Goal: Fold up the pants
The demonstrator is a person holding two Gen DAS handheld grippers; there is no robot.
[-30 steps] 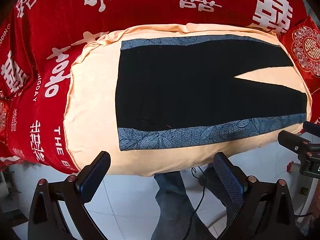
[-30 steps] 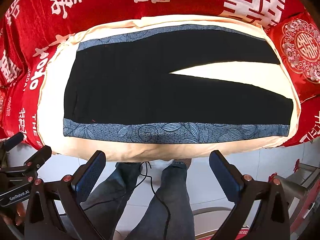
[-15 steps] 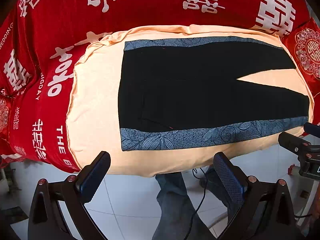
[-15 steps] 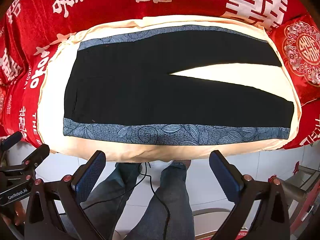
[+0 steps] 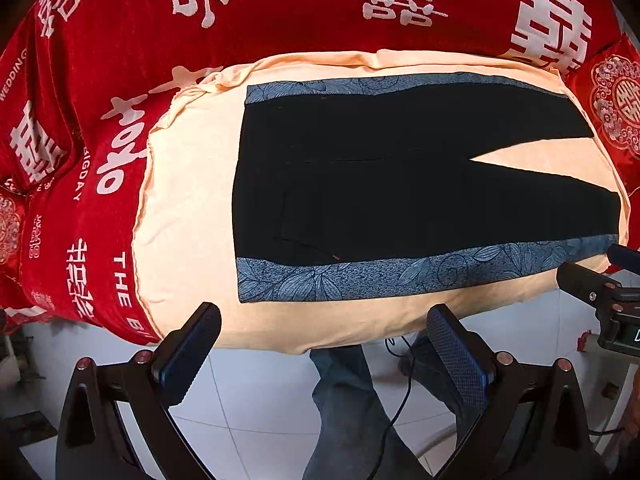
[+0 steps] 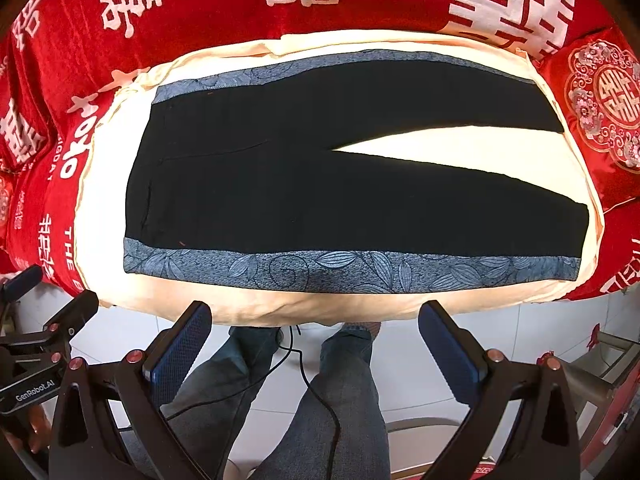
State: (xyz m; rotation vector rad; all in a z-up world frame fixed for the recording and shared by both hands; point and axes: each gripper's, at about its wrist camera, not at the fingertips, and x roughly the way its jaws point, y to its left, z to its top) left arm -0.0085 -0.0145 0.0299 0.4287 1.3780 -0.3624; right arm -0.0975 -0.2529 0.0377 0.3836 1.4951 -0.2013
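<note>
The pants (image 5: 400, 184) are black, with a blue-grey leaf-patterned stripe (image 5: 420, 276) along each outer side. They lie on a pale peach sheet (image 5: 188, 216). The blanket (image 5: 300, 12) is deep red with white characters and lettering; at 3 o'clock it bears a pale round ornament (image 6: 608, 100). The floor (image 5: 260, 392) is white tile.

Change from one second ago: in the left wrist view the pants (image 5: 400, 184) sit slightly lower and further right in the frame, with more red blanket (image 5: 280, 12) showing above. In the right wrist view the pants (image 6: 320, 184) sit marginally lower. Their layout is unaltered.
</note>
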